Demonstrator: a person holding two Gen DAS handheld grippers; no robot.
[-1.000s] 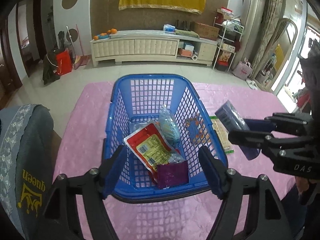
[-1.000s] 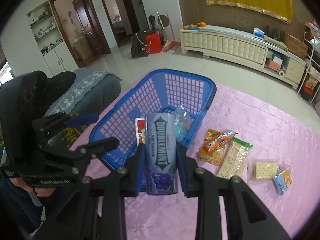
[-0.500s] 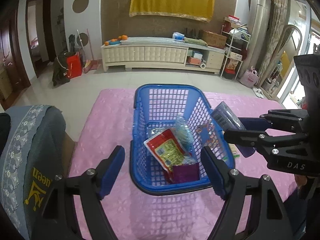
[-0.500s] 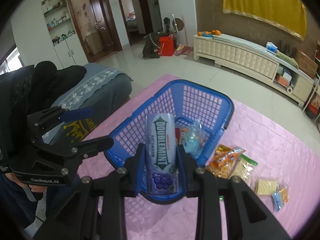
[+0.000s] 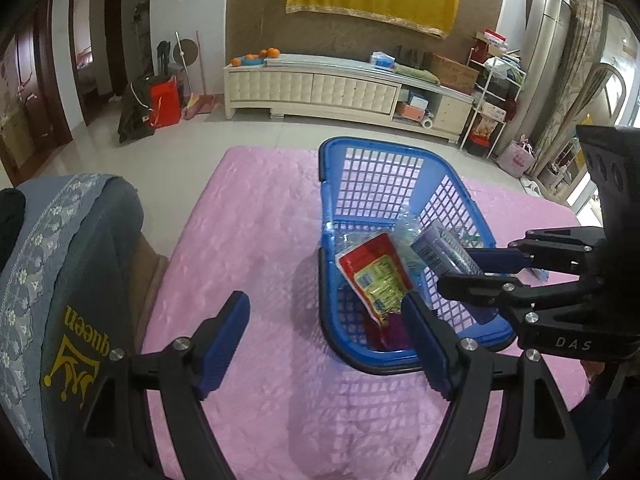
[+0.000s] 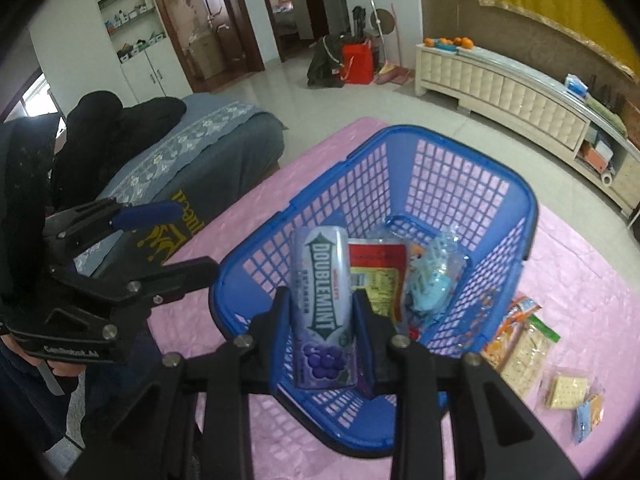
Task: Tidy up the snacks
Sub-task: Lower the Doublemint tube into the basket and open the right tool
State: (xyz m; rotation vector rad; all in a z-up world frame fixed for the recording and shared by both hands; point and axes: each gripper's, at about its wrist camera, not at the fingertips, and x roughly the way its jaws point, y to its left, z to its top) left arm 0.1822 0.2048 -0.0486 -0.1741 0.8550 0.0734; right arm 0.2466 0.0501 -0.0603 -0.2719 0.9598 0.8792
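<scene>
We note a blue lattice basket on a pink quilted cloth, a red-and-yellow packet inside, a silver tin with green lettering and purple grapes, and at nine o'clock a grey cover with pale floral trim and yellow lettering.

Glossy plastic basket; quilted pink cloth; shiny gum pack.

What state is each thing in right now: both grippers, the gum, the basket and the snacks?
Right gripper: shut on the Doublemint gum bottle, above the basket.
Left gripper: open, empty, jaws just widened.
Blue basket: upright on the pink cloth, partly filled.
Red-and-yellow packet: lying inside the basket.
Clear blue packet: inside the basket.
Cracker packets: lying outside the basket, on the cloth.
</scene>
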